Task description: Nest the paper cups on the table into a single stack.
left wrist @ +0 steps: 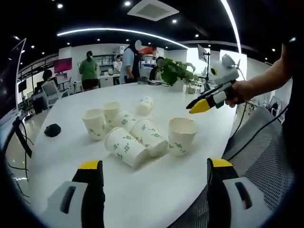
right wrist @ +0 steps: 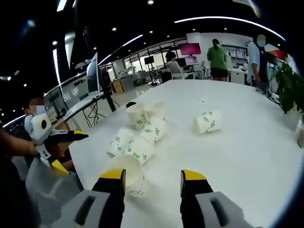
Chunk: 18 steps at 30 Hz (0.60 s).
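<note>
My left gripper (left wrist: 154, 178) hangs wide open and empty above the white table (left wrist: 156, 199). My right gripper (right wrist: 152, 183), open too, hovers by an upright cup (right wrist: 128, 173). Beyond it lies the cup cluster (right wrist: 137, 135); one stray cup (right wrist: 208, 121) lies farther off.

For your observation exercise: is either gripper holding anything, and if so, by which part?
Nothing is held. The left gripper and right gripper are open, short of the paper cups.

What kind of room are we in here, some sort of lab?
Probably an open-plan office: a long white table with a potted plant, a pink wall screen behind it, and people standing at desks.
</note>
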{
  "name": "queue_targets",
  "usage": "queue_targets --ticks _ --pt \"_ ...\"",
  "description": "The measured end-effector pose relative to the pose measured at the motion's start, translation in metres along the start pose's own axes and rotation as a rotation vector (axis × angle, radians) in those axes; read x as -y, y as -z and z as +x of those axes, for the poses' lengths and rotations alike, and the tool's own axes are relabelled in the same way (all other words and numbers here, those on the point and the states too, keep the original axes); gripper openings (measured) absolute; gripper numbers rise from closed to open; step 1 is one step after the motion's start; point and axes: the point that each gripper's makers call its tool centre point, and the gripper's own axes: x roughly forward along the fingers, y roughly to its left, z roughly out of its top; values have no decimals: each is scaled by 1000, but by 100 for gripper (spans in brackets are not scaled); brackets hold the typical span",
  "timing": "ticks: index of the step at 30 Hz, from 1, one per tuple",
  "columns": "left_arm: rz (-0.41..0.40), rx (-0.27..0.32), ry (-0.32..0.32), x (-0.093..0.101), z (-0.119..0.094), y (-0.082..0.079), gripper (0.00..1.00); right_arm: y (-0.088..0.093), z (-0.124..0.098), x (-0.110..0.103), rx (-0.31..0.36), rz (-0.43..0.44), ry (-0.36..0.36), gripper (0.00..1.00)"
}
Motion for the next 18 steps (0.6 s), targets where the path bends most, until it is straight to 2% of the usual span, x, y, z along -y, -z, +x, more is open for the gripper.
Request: queue_targets --ticks 3,6,13,18 --pt "-11 -1 -19 -6 1 -1 90 0 -6 -3 19 -18 4 54" --pt "-31 -7 -41 -15 4 -2 88 5 -13 -5 30 -107 20 59" --pt "-94 5 -69 -25 16 -11 85 13 -22 -9 55 -113 22 70" --pt "-142 -26 -97 -33 28 -8 82 19 -32 -9 78 -124 35 78"
